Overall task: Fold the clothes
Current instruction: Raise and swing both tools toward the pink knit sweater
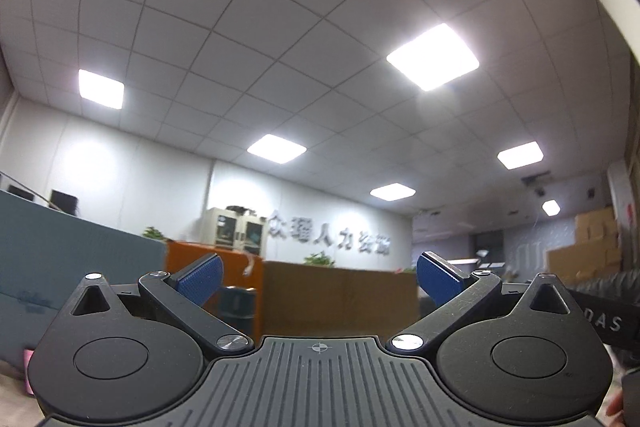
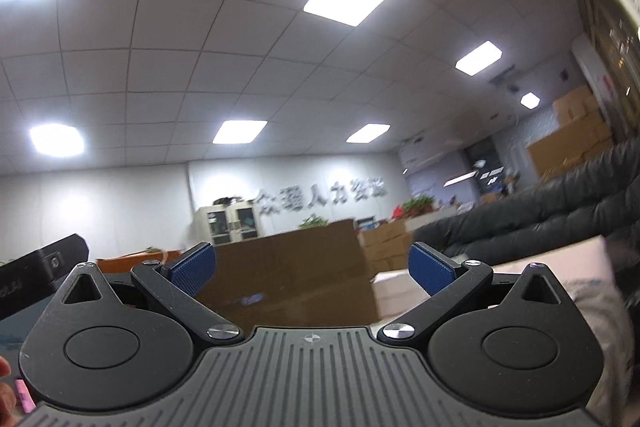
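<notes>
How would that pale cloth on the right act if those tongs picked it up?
Probably floppy: the pale cloth lies in soft, rumpled folds rather than a flat sheet, so it would likely drape and sag from the pinch point. It looks thin, so probably light. The right tongs have ribbed blue pads, which should limit slipping.
</notes>
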Demonstrator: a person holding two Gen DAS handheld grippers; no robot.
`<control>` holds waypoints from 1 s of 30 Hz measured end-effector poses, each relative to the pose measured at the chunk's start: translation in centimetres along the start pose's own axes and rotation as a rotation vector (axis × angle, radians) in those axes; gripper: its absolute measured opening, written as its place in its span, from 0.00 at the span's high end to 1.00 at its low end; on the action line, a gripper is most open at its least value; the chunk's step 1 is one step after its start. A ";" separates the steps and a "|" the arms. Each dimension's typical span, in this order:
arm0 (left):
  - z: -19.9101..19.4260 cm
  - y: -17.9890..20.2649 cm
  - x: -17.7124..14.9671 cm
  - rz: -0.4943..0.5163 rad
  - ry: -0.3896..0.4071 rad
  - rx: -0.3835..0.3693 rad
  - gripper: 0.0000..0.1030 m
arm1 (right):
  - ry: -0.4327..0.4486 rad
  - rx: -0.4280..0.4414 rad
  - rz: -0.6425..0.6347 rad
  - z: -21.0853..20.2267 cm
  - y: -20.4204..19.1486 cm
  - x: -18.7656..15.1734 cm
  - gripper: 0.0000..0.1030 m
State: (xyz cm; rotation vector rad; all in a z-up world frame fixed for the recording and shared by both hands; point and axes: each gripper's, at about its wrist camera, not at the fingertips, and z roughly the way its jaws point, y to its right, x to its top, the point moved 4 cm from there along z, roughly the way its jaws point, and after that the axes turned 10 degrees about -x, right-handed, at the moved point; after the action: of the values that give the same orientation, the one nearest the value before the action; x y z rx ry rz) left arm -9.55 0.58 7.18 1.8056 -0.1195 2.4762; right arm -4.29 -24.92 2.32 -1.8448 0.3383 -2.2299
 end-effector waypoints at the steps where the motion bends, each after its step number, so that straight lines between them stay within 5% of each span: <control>1: -0.5 -0.2 0.0 0.012 -0.013 0.014 0.00 | -0.021 0.023 0.014 0.0 -0.3 -0.3 0.00; 13: -7.7 -3.9 1.1 0.137 -0.144 0.218 0.00 | -0.284 0.338 0.062 -2.9 -7.8 -3.6 0.00; 20: -11.6 -9.2 5.7 0.211 -0.030 0.519 0.00 | -0.431 0.583 0.118 -4.3 -16.6 -3.6 0.00; 24: -15.3 -13.5 9.1 0.194 0.050 0.672 0.00 | -0.432 0.730 0.122 -5.1 -21.4 -1.6 0.00; 30: -23.2 -21.7 11.4 0.025 0.150 0.901 0.00 | -0.564 0.890 0.116 -5.0 -29.5 -2.9 0.00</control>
State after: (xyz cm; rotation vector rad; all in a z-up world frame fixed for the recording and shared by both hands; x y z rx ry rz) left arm -32.69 24.80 11.38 1.7977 1.1536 2.9029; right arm -9.52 4.09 8.04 -1.7219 -0.5442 -1.3161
